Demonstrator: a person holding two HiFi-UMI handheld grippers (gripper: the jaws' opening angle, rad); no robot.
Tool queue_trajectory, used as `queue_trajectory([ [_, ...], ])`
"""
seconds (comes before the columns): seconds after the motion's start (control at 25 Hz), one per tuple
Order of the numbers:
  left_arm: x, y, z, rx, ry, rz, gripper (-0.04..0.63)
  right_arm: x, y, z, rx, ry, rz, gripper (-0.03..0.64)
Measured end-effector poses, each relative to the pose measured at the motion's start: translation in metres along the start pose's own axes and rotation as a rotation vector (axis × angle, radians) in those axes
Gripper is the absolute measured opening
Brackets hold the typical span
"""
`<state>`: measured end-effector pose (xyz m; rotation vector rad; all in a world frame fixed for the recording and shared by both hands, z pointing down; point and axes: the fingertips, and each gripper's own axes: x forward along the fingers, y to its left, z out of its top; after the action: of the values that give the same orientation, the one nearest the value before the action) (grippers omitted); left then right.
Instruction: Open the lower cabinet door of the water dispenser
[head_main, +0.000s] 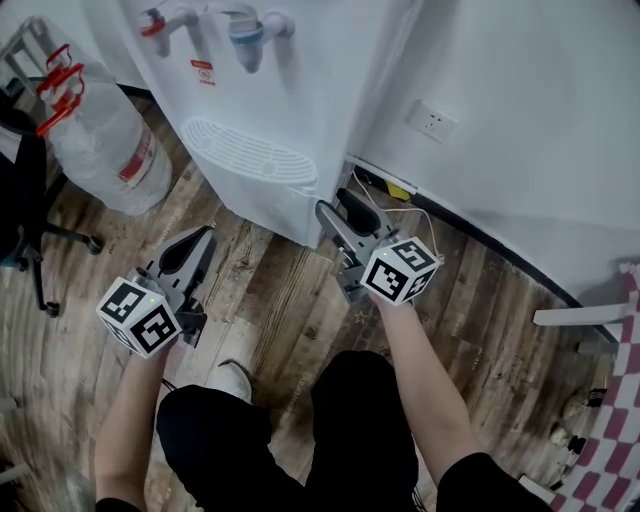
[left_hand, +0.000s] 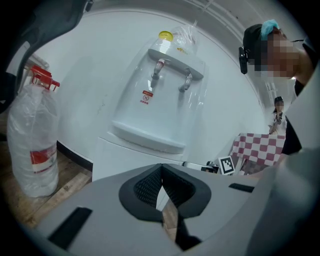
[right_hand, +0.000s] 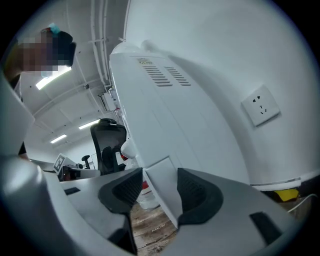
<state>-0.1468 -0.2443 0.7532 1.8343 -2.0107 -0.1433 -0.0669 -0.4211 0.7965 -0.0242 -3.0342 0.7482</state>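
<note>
The white lower cabinet door (head_main: 258, 208) of the white plastic water dispenser stands directly ahead of both grippers, under the ribbed white drip tray (head_main: 250, 152). Its right corner edge is at the right gripper's tips. Nothing stands between the grippers and the door.

Left of the left gripper (head_main: 198, 240) stands a large clear plastic water bottle with a red handle (head_main: 105, 140), and beyond it a black office chair (head_main: 20, 210). Right of the right gripper (head_main: 340, 208) are a white wall socket (head_main: 432, 121) and, further out, a red-and-white checked cloth (head_main: 610, 440).

The left gripper's jaws are pressed together, empty, and well short of the door. The right gripper's jaws stand wide, with the door's white edge (right_hand: 162, 185) between the pads; whether they touch it is unclear.

There are two grippers, two taps (red (head_main: 155, 22) and blue (head_main: 247, 35)), one bottle, one chair and one socket.
</note>
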Motion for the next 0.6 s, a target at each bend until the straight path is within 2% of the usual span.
queue_trajectory([
  [0.24,0.006,-0.018,0.000,0.043,0.016,-0.041,0.014,-0.001,0.006,-0.002,0.001,0.011,0.013,0.216],
  [0.6,0.009,-0.026,0.002,0.064,0.031,-0.076,0.014,-0.011,0.033,-0.019,-0.051,0.089,0.093,0.216],
])
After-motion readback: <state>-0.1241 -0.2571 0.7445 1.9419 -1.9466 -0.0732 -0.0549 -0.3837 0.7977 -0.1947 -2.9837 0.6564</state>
